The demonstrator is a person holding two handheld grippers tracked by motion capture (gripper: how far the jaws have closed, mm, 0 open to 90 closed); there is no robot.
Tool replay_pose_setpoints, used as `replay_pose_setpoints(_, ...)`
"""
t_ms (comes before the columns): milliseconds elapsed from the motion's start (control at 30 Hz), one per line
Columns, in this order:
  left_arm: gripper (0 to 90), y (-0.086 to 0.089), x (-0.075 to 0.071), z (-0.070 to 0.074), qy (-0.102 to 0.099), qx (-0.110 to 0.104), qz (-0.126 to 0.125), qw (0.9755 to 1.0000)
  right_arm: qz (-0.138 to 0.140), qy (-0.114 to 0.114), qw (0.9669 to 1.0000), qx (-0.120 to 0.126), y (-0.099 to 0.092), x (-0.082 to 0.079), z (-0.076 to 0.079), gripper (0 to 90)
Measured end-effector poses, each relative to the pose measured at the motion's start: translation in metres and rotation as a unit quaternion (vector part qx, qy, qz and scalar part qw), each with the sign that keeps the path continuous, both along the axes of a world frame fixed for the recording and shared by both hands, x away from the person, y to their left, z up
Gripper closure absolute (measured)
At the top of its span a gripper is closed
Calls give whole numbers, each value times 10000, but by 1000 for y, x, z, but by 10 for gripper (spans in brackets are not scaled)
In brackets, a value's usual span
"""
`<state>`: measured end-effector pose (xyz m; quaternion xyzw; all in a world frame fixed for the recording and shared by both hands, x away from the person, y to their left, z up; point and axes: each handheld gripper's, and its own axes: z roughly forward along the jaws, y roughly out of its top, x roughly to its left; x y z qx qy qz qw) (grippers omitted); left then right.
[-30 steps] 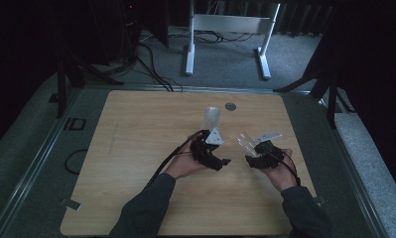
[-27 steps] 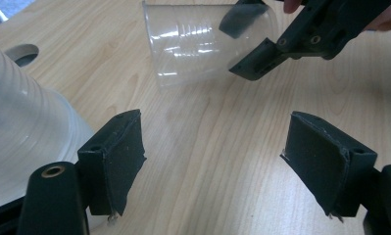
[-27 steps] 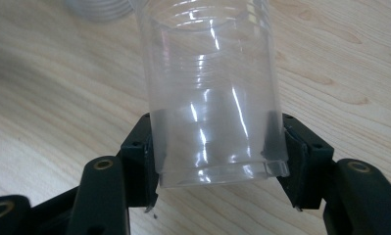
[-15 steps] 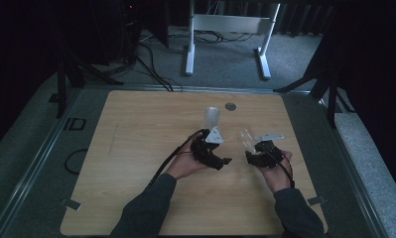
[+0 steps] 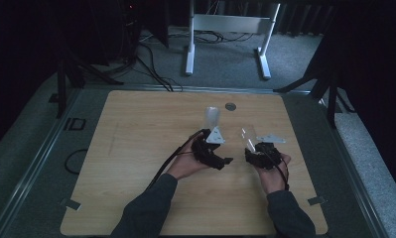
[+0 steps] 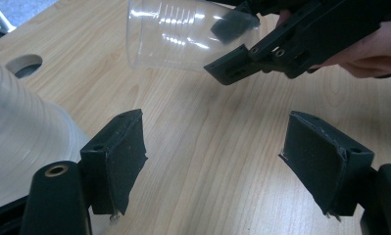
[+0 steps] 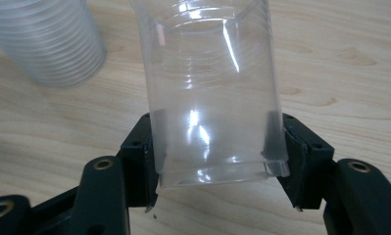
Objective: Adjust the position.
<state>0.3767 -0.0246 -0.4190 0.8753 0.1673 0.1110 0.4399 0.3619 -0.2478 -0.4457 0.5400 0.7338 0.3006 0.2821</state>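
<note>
Right hand-held gripper (image 7: 217,161): my jaws are clamped on the single clear cup (image 7: 210,93) near its rim, lifting it off the worktop (image 5: 136,148).
Left hand-held gripper (image 6: 212,161): jaws apart with nothing between, just closing a little; the cup stack (image 6: 21,132) stands just beside its left jaw.

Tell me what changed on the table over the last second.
The left gripper has just been closing its jaws a little, with nothing between them. The right gripper stays shut on the clear plastic cup. The stack of cups and both hands kept their places.
</note>
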Motion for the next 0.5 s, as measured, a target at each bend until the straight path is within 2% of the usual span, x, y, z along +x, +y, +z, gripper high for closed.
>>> replay_pose_setpoints(33, 234, 0, 0, 0, 0, 0, 0, 10000, 0, 0, 10000, 0, 0, 0, 0, 414)
replay_pose_setpoints(67, 234, -1, 0, 0, -15, -19, 19, 10000, -50, -110, 9999, 39, 0, -1, 0, 414)
replay_pose_setpoints(133, 234, -1, 0, 1, -17, -49, 28, 10000, -89, -154, 9998, 56, 0, -2, 0, 414)
replay_pose_setpoints(267, 234, -1, 0, 2, -27, -49, 38, 10000, -255, -390, 9988, 163, -2, -5, 1, 414)
replay_pose_setpoints(500, 234, -2, 1, 3, -30, -130, 81, 9999, -366, -574, 9974, 231, -4, -8, 2, 414)
